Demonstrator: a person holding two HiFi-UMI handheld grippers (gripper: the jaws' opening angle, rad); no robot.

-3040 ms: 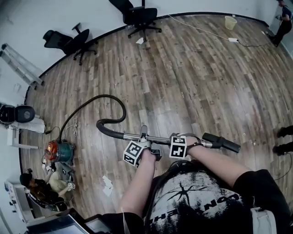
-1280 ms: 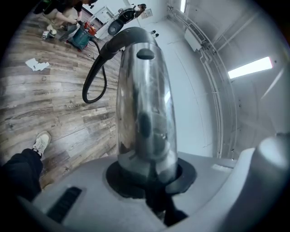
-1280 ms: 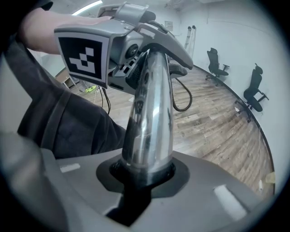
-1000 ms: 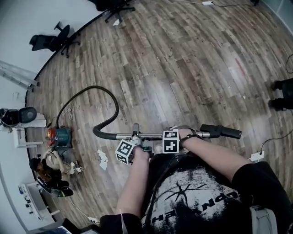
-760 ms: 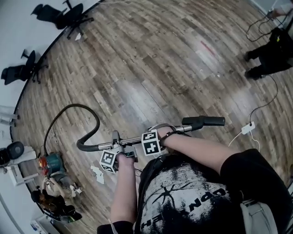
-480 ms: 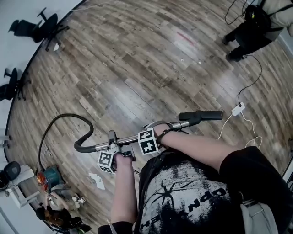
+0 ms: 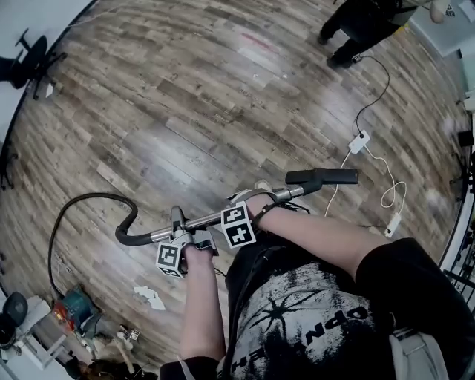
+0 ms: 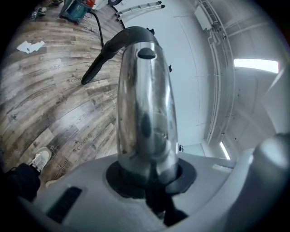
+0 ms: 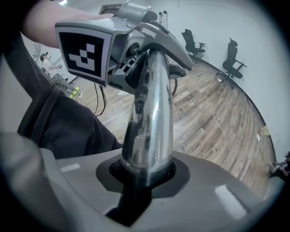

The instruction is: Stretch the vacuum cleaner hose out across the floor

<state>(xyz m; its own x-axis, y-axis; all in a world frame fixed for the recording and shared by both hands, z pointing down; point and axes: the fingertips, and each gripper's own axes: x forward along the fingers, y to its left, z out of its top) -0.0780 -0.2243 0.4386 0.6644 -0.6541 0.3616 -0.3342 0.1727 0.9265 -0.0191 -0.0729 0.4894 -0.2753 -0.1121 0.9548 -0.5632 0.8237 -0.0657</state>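
Observation:
I hold the vacuum's chrome wand (image 7: pixel 223 216) level above the wood floor, its black nozzle head (image 7: pixel 322 177) at the right end. My left gripper (image 7: pixel 178 231) is shut on the wand near the curved black hose end (image 7: pixel 126 237). My right gripper (image 7: pixel 256 209) is shut on it further right. The black hose (image 7: pixel 67 211) arcs back to the teal and red vacuum canister (image 7: pixel 71 315) at the lower left. In the left gripper view the chrome tube (image 8: pixel 145 104) sits clamped in the left gripper (image 8: pixel 147 181). In the right gripper view the tube (image 9: pixel 152 108) is clamped in the right gripper (image 9: pixel 142 176).
A white power strip (image 7: pixel 358 141) with a looping white cable (image 7: pixel 387 194) lies on the floor to the right. A person (image 7: pixel 360 18) stands at the top right. Paper scraps (image 7: pixel 148 297) lie near the canister. An office chair (image 7: pixel 30 56) stands at the far left.
Both grippers have carried the wand away from the canister and a little lower. The hose loop has flattened and drawn out. The power strip and cable have come into view on the right.

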